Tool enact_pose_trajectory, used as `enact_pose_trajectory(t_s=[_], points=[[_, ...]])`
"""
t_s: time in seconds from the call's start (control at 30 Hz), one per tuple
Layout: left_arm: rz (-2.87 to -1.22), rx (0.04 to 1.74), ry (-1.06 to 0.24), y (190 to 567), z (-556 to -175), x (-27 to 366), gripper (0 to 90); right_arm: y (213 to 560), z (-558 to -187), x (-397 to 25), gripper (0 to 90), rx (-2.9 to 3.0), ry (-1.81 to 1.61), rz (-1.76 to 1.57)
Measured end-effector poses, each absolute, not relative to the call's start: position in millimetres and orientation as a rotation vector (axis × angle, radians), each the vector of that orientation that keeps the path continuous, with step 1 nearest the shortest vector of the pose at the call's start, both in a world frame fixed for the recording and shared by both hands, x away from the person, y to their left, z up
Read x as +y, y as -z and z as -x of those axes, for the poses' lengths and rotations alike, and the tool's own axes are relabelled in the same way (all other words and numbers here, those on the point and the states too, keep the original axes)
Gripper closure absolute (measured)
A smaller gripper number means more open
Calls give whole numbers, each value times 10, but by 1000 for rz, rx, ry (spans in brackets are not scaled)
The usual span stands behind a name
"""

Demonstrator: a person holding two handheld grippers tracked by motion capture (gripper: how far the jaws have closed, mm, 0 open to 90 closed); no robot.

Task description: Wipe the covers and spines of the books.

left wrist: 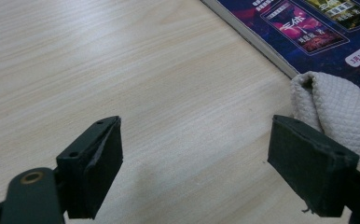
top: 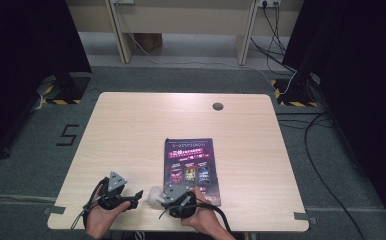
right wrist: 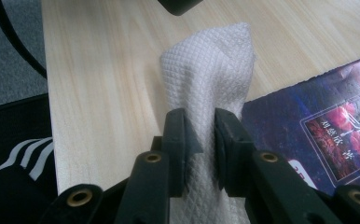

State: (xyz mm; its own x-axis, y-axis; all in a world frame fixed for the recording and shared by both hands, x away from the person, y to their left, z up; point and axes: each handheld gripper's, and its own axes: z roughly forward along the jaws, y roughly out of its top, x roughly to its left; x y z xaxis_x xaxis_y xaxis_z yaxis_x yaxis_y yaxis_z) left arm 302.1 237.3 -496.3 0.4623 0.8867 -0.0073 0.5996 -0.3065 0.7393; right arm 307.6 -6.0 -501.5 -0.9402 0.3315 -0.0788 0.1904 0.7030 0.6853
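A purple printed magazine [top: 192, 165] lies flat on the table's near middle. My right gripper [top: 167, 196] is shut on a white quilted cloth [right wrist: 208, 84], pinched between its jaws beside the magazine's near left corner [right wrist: 318, 116]. The cloth [top: 155, 195] bunches out to the left of that gripper. My left gripper [top: 131, 200] rests on the table a little to the left, open, with bare wood between its pads [left wrist: 99, 158]. In the left gripper view the cloth [left wrist: 341, 112] sits just beyond the right pad, touching the magazine [left wrist: 308, 28].
The light wood table [top: 131, 130] has a round cable hole [top: 218, 106] near its far edge. A person's hands hold both grippers at the near edge. Black stands and cables sit on the grey floor to both sides, with a wooden frame [top: 181, 20] behind.
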Motion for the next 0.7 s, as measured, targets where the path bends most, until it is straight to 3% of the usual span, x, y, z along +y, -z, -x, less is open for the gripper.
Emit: enact_pose_trajectory(t_s=[0.7], points=[[-2022, 1244, -541, 4964, -3027, 2384, 174, 5007, -3075, -67, 759, 2714, -1045, -414]])
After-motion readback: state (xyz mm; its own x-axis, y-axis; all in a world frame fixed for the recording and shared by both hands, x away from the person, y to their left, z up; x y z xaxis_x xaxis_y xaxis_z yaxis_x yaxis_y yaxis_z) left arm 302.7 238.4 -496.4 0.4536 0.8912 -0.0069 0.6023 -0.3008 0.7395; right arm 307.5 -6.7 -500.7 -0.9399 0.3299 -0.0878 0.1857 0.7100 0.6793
